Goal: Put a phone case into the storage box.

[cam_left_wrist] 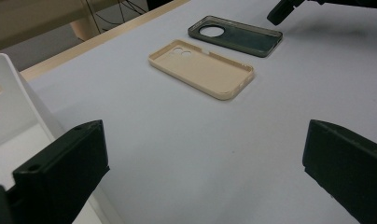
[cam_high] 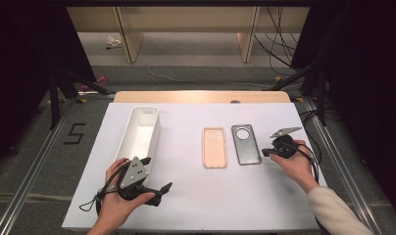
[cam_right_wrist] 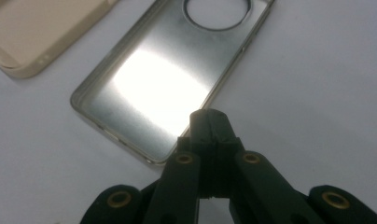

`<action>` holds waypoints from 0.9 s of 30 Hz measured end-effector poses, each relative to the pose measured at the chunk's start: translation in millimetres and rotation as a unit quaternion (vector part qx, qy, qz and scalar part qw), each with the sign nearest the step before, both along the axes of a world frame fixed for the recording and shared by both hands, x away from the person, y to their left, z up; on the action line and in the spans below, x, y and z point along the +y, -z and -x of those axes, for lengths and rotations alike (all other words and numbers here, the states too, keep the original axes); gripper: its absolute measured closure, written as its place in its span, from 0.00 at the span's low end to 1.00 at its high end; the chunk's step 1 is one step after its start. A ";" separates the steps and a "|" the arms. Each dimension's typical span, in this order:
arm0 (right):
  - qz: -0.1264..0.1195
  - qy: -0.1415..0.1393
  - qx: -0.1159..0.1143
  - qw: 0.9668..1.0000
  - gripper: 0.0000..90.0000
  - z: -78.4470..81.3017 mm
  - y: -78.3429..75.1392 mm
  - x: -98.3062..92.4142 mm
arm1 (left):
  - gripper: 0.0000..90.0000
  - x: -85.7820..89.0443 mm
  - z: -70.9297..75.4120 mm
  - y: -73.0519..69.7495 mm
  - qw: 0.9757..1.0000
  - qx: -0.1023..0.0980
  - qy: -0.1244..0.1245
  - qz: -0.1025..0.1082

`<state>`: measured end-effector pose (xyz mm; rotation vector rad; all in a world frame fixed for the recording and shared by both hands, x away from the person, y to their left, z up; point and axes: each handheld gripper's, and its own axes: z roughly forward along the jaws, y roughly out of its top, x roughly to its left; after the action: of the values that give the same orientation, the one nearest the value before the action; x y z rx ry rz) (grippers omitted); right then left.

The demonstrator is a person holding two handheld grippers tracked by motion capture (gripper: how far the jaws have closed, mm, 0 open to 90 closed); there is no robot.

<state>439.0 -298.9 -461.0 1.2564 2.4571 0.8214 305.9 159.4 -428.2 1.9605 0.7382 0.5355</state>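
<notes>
Two phone cases lie open side up in the middle of the white table. The beige case [cam_high: 214, 147] [cam_left_wrist: 201, 68] [cam_right_wrist: 35, 32] is on the left, and the dark grey case [cam_high: 245, 144] [cam_left_wrist: 235, 35] [cam_right_wrist: 163, 79] with a round camera hole is just right of it. My right gripper [cam_high: 265, 152] [cam_right_wrist: 210, 122] is shut with nothing in it, its tips at the grey case's right edge, near its lower end. My left gripper [cam_high: 157, 172] [cam_left_wrist: 205, 172] is open and empty, low at the table's front left beside the white bin [cam_high: 142, 131] [cam_left_wrist: 9, 107].
The long white bin stands empty at the left of the table. A wooden strip [cam_high: 201, 96] runs along the table's far edge. Bare white surface [cam_high: 225, 196] lies between my two hands and in front of the cases.
</notes>
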 end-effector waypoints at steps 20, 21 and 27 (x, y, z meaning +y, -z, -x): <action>0.014 -0.011 0.040 0.999 1.00 0.5 6.8 11.2 | 0.00 0.5 0.9 -1.3 1.000 -0.002 0.000 0.002; 0.018 -0.011 0.037 0.999 1.00 0.7 6.1 11.1 | 0.00 0.5 0.9 -1.3 1.000 -0.002 0.000 0.002; 0.101 -0.058 -0.020 0.993 0.78 2.0 -14.2 15.6 | 0.00 0.7 0.4 -1.0 1.000 -0.001 0.001 0.001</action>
<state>437.0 -283.3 -446.7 1.0255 2.5263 0.5993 305.6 160.1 -427.2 1.9576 0.7356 0.5365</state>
